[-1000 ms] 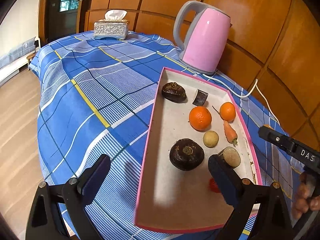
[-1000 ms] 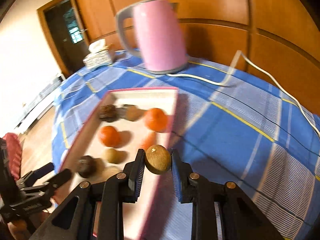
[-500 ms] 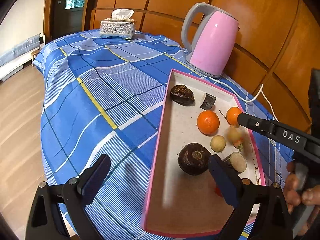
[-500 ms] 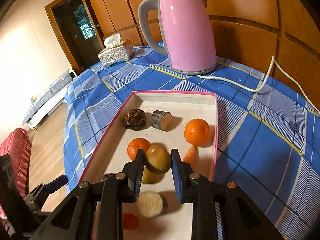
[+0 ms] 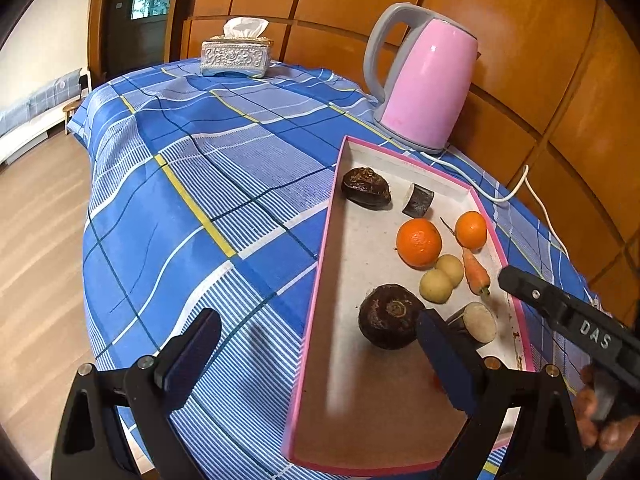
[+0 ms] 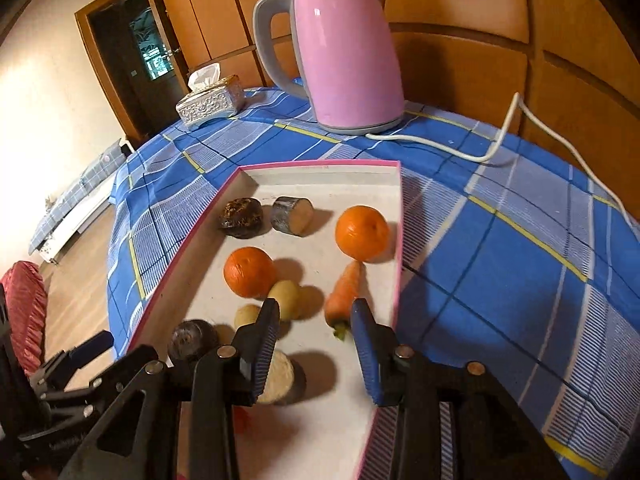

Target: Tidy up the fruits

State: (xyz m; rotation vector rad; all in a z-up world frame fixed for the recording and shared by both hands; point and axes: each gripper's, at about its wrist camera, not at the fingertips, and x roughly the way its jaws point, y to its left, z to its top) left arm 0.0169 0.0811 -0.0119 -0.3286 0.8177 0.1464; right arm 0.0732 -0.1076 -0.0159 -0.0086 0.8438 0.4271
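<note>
A pink-rimmed tray (image 5: 316, 280) (image 6: 396, 280) lies on the blue plaid cloth. It holds two oranges (image 5: 419, 242) (image 6: 249, 271), two small tan round fruits (image 5: 436, 285) (image 6: 285, 298), a carrot (image 5: 475, 272) (image 6: 344, 294), two dark round fruits (image 5: 389, 315) (image 6: 193, 339) and two cut stubs (image 5: 476, 322) (image 6: 280, 376). My right gripper (image 6: 314, 346) is open and empty, low over the tray's near end, with the tan fruits just ahead of its left finger. My left gripper (image 5: 320, 360) is open and empty over the tray's near left rim.
A pink kettle (image 5: 424, 92) (image 6: 344, 52) stands behind the tray, its white cord (image 6: 504, 136) trailing right. A silver tissue box (image 5: 236, 56) (image 6: 210, 100) sits at the table's far end. Wooden wall panels rise behind. The floor drops off on the left.
My right gripper opened and let go of the tan fruit, which now lies in the tray beside the other tan one. The right gripper drew back slightly.
</note>
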